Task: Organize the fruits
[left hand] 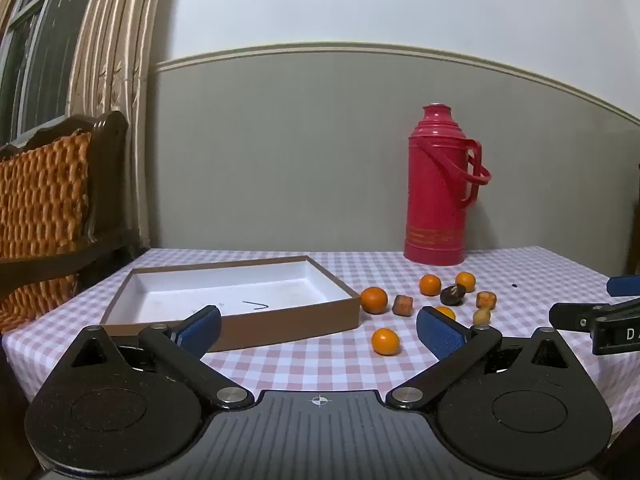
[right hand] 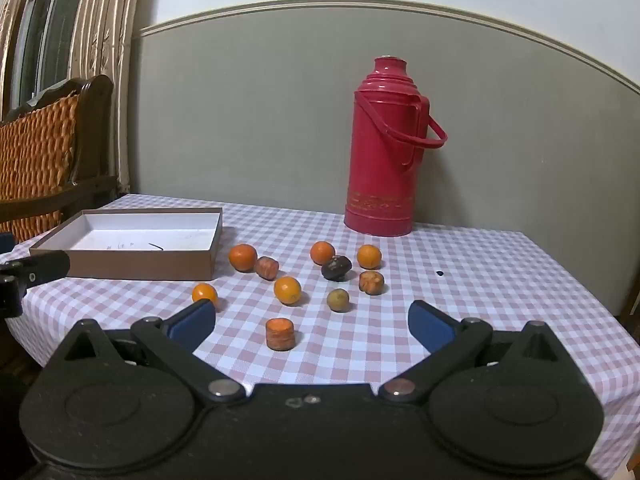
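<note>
Left gripper (left hand: pixel 318 330) pad hides part of one orange (left hand: pixel 446 312). Both wide open, empty; right gripper (right hand: pixel 312 326) above carrot chunk (right hand: pixel 281 333).

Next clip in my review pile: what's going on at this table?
A person holds two grippers over a checked tablecloth; nothing is picked up yet. The left gripper and right gripper are both open and empty. The shallow box has no fruit in it. Oranges, carrot chunks and a dark fruit lie loose beside it, before a red thermos.

Open tool (left hand: pixel 318 326), fruits (left hand: pixel 374 300) (scattered), box (left hand: pixel 240 320)
</note>
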`<act>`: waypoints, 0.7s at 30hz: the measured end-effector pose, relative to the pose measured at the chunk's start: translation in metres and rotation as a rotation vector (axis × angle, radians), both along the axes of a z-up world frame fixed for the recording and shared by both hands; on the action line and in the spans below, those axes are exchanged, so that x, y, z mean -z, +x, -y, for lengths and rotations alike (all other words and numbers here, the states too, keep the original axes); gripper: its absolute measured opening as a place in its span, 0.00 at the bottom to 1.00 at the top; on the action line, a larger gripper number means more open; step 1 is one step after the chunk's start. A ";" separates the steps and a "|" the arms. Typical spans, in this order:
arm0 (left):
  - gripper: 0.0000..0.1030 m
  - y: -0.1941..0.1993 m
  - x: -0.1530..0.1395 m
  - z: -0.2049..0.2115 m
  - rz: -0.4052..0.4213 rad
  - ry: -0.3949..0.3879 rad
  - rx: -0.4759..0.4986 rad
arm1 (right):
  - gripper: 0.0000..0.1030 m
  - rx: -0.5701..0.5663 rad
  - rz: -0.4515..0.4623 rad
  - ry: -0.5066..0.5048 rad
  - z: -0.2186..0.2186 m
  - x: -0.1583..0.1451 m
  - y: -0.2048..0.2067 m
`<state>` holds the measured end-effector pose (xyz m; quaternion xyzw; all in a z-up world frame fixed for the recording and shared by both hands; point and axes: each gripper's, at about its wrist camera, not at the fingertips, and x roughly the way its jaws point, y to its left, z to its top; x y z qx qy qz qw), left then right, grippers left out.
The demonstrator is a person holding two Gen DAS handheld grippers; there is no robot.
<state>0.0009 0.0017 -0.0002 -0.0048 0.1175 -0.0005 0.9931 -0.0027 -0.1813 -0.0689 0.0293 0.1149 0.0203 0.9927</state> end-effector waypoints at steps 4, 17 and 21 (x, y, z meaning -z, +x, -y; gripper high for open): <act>1.00 -0.002 0.000 0.004 0.017 0.038 -0.001 | 0.94 -0.001 0.005 0.002 0.001 0.000 0.000; 1.00 0.001 -0.001 0.005 0.011 0.034 -0.001 | 0.94 0.001 0.015 0.001 0.002 -0.001 0.000; 1.00 0.001 0.000 0.006 0.013 0.034 -0.003 | 0.94 0.001 0.016 -0.001 0.002 -0.001 0.001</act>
